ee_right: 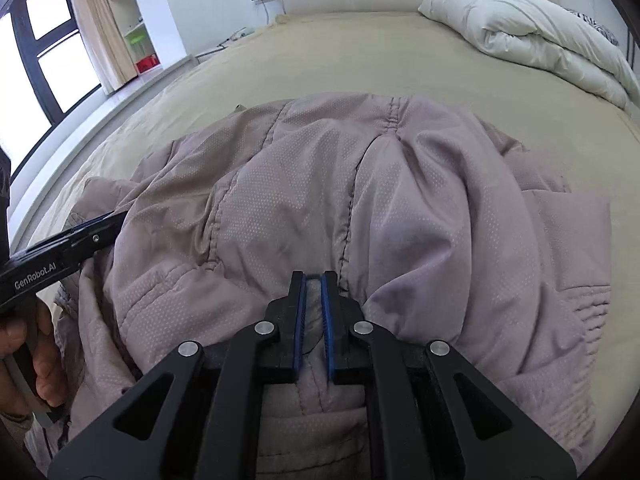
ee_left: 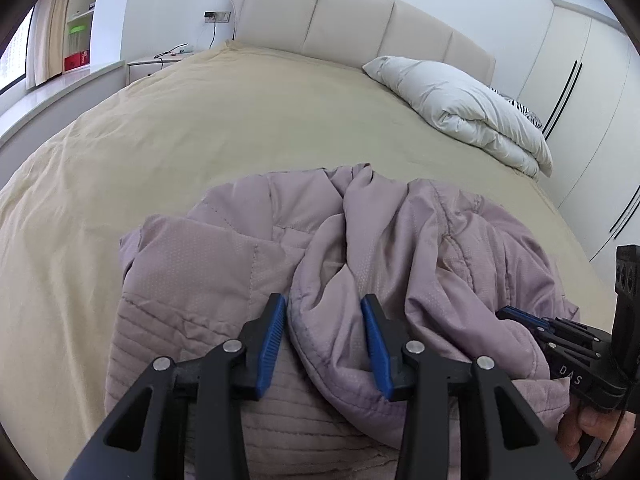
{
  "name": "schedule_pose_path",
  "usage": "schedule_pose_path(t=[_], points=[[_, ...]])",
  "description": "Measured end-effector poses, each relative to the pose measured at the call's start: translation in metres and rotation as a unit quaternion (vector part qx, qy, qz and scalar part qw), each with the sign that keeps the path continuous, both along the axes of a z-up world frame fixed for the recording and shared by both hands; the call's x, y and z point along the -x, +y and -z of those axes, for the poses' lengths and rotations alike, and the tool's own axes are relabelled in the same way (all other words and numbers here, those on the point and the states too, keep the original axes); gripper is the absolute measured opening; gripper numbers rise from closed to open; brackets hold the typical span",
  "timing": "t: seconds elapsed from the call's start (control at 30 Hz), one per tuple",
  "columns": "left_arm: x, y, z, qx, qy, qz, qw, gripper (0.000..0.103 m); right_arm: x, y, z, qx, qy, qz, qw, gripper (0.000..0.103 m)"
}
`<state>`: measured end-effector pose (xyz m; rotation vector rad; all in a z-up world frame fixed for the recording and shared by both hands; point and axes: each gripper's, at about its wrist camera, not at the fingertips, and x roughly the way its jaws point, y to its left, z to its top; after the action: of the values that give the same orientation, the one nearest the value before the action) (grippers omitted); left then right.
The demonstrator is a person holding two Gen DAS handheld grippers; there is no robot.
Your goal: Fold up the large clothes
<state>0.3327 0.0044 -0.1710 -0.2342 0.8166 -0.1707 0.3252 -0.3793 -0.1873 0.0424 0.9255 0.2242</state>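
Right gripper (ee_right: pixel 314 276) pinches jacket (ee_right: pixel 360 200) fold at lower centre, anchoring it. Left gripper (ee_left: pixel 324 300) jaws spread around thick hem, pads apparently not pressing.

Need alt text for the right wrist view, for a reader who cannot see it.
The right gripper is clamped on a fold of a mauve padded jacket lying crumpled on a beige bed. The left gripper reaches the jacket from the left edge, and a folded white duvet sits near the headboard.
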Motion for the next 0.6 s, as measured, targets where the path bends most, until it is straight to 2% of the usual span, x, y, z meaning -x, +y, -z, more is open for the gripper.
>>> schedule_pose_path(t=[0.07,0.13,0.17,0.23,0.27,0.33,0.47,0.5,0.57,0.6], points=[[0.014,-0.002,-0.007,-0.006,-0.023,-0.005,0.9997,0.043,0.017,0.003,-0.028,-0.028,-0.050,-0.003,0.998,0.008],[0.025,-0.007,-0.009,-0.006,-0.043,-0.003,0.9991,0.046,0.035,0.011,-0.043,-0.029,-0.103,-0.016,0.994,0.008],[0.026,-0.010,-0.005,-0.006,-0.040,0.001,0.9992,0.048,0.039,0.018,-0.042,-0.026,-0.109,-0.025,0.993,0.008],[0.024,-0.013,0.006,-0.012,-0.021,0.006,0.9997,0.052,0.033,0.031,-0.021,-0.012,-0.068,-0.048,0.997,0.009],[0.025,-0.013,0.010,-0.010,-0.022,0.008,0.9997,0.052,0.029,0.032,-0.009,-0.010,-0.047,-0.045,0.998,0.009],[0.025,-0.012,0.009,-0.003,-0.020,0.011,0.9997,0.052,0.028,0.029,0.001,-0.016,-0.046,-0.034,0.998,0.009],[0.043,0.000,-0.007,0.016,-0.025,0.010,0.9995,0.051,0.035,0.017,-0.008,-0.042,-0.037,-0.020,0.998,0.009],[0.054,0.004,-0.014,0.021,-0.030,0.010,0.9993,0.052,0.044,0.009,-0.018,-0.058,-0.049,-0.009,0.997,0.009],[0.079,0.012,-0.027,0.038,-0.044,0.010,0.9983,0.054,0.070,-0.009,-0.044,-0.081,-0.102,0.008,0.991,0.009],[0.097,0.017,-0.033,0.046,-0.052,0.007,0.9975,0.061,0.089,-0.014,-0.060,-0.087,-0.139,0.011,0.986,0.009]])
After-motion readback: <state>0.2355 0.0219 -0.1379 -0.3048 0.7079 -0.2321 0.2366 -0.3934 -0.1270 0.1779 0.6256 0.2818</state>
